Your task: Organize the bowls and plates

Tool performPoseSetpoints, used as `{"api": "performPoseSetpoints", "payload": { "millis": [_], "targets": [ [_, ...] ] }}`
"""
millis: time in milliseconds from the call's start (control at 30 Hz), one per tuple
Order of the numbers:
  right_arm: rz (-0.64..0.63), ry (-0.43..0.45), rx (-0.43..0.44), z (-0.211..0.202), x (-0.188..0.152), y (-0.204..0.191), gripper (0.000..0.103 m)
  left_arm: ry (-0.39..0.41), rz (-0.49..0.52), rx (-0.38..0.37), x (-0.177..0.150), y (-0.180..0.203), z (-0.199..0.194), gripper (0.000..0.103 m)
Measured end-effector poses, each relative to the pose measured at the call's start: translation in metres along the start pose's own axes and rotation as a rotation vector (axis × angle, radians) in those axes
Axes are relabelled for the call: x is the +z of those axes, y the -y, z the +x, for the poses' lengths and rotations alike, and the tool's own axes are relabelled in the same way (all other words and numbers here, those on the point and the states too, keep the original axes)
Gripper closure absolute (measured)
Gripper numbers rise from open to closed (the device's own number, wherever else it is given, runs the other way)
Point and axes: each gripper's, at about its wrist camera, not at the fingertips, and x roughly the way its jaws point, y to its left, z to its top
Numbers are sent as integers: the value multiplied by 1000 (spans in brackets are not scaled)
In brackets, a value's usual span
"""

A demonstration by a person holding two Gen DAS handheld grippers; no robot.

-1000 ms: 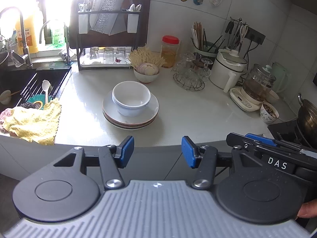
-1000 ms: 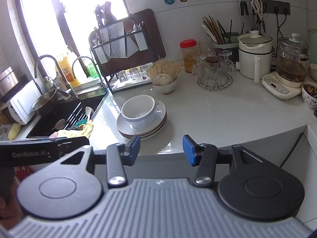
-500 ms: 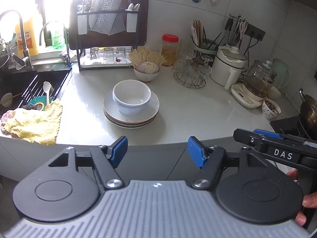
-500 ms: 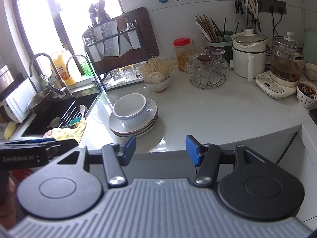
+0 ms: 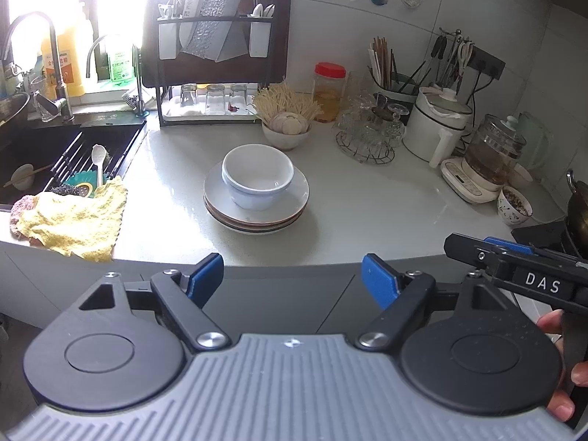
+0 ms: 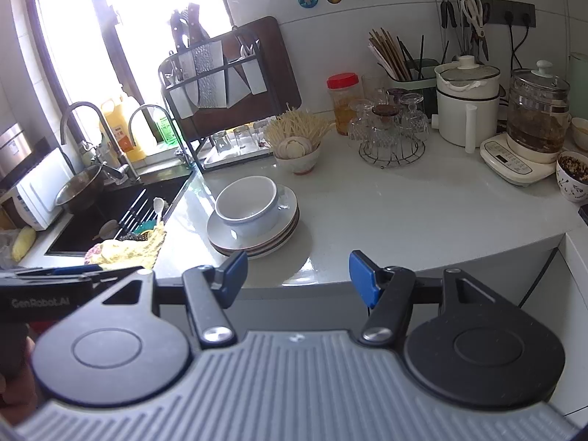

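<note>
A white bowl (image 5: 257, 176) sits on a stack of plates (image 5: 257, 217) in the middle of the white counter (image 5: 367, 205). The bowl (image 6: 247, 202) and the plates (image 6: 253, 237) also show in the right wrist view. My left gripper (image 5: 292, 281) is open and empty, held in front of the counter edge, short of the stack. My right gripper (image 6: 296, 275) is open and empty, also off the counter edge, with the stack ahead to its left. The right gripper also shows at the right of the left wrist view (image 5: 514, 257).
A black sink (image 5: 44, 154) with a spoon and a yellow cloth (image 5: 73, 220) lies left. A dish rack (image 5: 217, 58) with glasses stands at the back. A small bowl of garlic (image 5: 286, 128), a glass holder (image 5: 367, 132), a white pot (image 5: 437, 125) and a kettle (image 5: 492, 158) stand right.
Both grippers' jaws have opened wider. Both views have drawn slightly nearer to the counter and the stack. The bowl and plates have not moved.
</note>
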Motion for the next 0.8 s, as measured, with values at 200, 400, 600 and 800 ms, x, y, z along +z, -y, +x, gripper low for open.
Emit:
{"api": "performPoseSetpoints", "payload": {
  "millis": [200,400,600,800],
  "targets": [
    [4,-7,17,3,1,1,28,-1,19,28,-2,3,1,7],
    [-24,7,21,3,4,-3,28,10,13,42,-2,-1,1,5],
    [-22,38,16,6,8,-6,15,43,2,62,5,-6,-7,3],
    [-22,65,19,7,12,-2,15,49,-5,89,10,-5,-9,3]
  ]
}}
